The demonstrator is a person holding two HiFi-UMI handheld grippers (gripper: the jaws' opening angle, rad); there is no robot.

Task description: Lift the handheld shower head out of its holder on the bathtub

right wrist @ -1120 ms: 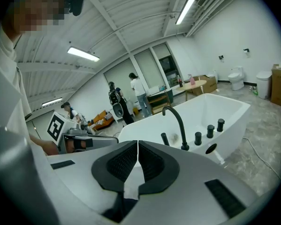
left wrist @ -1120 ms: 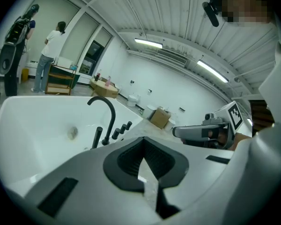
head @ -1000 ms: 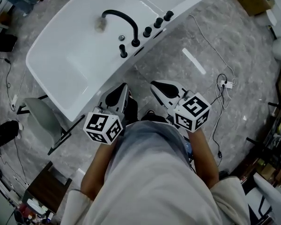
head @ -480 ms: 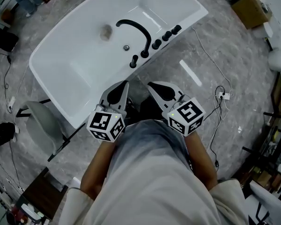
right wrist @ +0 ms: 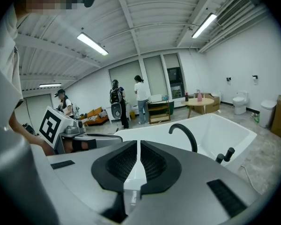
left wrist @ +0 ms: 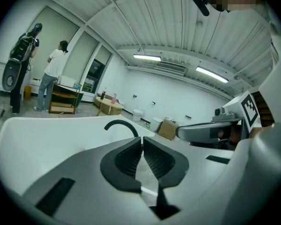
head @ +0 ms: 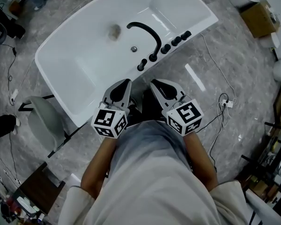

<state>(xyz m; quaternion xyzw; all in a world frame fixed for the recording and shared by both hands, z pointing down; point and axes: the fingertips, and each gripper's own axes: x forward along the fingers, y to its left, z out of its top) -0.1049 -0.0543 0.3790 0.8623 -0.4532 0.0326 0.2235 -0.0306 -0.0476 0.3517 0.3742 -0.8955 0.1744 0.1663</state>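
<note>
Both pairs of jaws are clenched on nothing. The left gripper (left wrist: 142,146) has its black ribbed pads meeting at the tips. The right gripper (right wrist: 138,156) shows only a thin slit between its pads, with no object in it. In the head view the person holds the left gripper (head: 124,82) and the right gripper (head: 155,84) side by side in front of the body. Both point towards the near rim of the white bathtub (head: 75,107) and stop short of it, touching nothing.

The handheld shower head (head: 142,64) stands upright in its holder on that near rim, a slim black piece at the left end of the row of black fittings. Just beside it rises the curved black spout (head: 147,32), arching over the tub's basin above the drain (head: 134,48). Three black knobs (head: 175,41) follow along the rim to the right.

A grey chair (head: 42,121) stands on the marbled floor (head: 234,55) by the tub's left end. A thin cable (head: 215,64) trails across that floor on the right, and a cardboard box (head: 258,18) sits well apart, in the far corner.
</note>
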